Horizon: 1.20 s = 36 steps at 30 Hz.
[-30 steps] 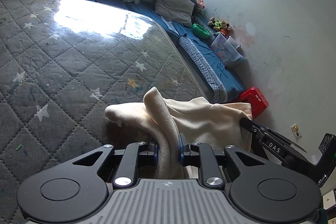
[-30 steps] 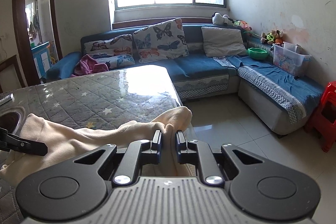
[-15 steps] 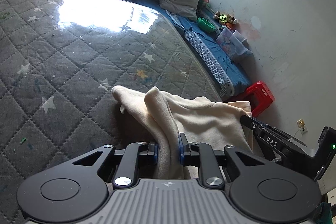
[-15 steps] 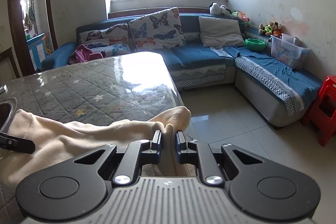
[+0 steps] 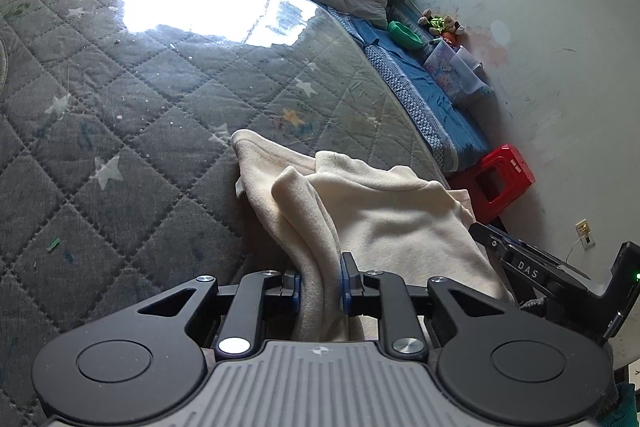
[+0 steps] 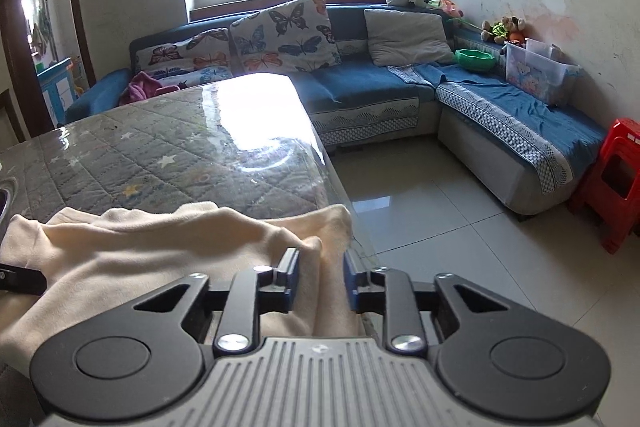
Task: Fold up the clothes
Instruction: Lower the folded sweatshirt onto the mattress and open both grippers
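Note:
A cream fleece garment (image 5: 392, 227) lies bunched at the near right corner of the grey quilted table (image 5: 120, 107). My left gripper (image 5: 320, 279) is shut on a raised fold of it, and a sleeve-like flap spreads ahead onto the table. In the right wrist view the garment (image 6: 140, 255) drapes over the table (image 6: 160, 155) corner. My right gripper (image 6: 322, 279) stands open, its blue pads apart, with the cloth lying loosely between them. A black finger of the right tool (image 5: 496, 243) shows at the cloth's right edge in the left wrist view.
A blue corner sofa (image 6: 360, 87) with butterfly cushions runs behind and to the right of the table. A red plastic stool (image 6: 612, 179) stands by the wall. Tiled floor (image 6: 420, 203) lies right of the table edge. A clear storage box (image 6: 536, 71) sits on the sofa.
The right gripper's pads have spread apart, loosening their hold on the cloth. The left gripper keeps its grip and has carried the fold a little forward over the table.

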Available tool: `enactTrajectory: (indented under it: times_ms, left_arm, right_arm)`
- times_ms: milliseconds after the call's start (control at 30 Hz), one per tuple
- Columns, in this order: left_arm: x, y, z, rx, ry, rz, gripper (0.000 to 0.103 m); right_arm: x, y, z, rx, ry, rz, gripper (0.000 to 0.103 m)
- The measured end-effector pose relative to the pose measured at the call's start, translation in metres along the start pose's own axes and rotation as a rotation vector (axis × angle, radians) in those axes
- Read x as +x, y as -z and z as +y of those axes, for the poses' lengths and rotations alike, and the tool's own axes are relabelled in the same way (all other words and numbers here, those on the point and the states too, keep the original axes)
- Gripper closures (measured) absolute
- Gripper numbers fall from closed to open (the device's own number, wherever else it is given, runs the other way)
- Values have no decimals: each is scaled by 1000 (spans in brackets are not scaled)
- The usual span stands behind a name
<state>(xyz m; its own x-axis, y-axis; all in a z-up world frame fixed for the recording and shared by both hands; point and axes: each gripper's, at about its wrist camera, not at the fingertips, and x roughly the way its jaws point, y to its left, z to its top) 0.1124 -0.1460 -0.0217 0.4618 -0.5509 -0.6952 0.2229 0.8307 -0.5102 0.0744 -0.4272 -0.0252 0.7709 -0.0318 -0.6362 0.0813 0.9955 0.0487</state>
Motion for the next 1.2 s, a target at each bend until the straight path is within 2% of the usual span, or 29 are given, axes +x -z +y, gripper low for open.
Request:
enactTrajectory:
  times_ms: [67,133,300,567,733,833,933,1000,1133,1200]
  left_arm:
    - [0,1,1,1,-4,2,83]
    - [0,2,3,3,-4,5,83]
    - [-2,4,7,9,2,7,83]
    - [-11,11,13,33,13,15,79]
    - [-23,12,17,51,-1,-11,66]
    - [-33,11,19,68,-17,-43,63]
    - [-43,9,18,83,-29,-83,63]
    - [-48,8,17,86,-28,-105,64]
    - [-55,12,9,114,8,-119,65]
    - [-56,15,4,130,28,-115,65]
  right_arm:
    - [-1,3,-1,1,-2,6,71]
    - [-3,10,-2,-5,3,10,69]
    - [-11,21,-2,-4,2,9,68]
    - [-34,42,8,-69,31,-20,67]
    - [-55,50,12,-90,64,-53,66]
    - [-72,54,17,-105,63,-96,66]
    - [-82,57,20,-97,24,-119,68]
    - [-85,59,21,-78,0,-121,74]
    - [-81,68,20,-39,-33,-96,87]
    - [-77,73,20,-34,-38,-75,88]
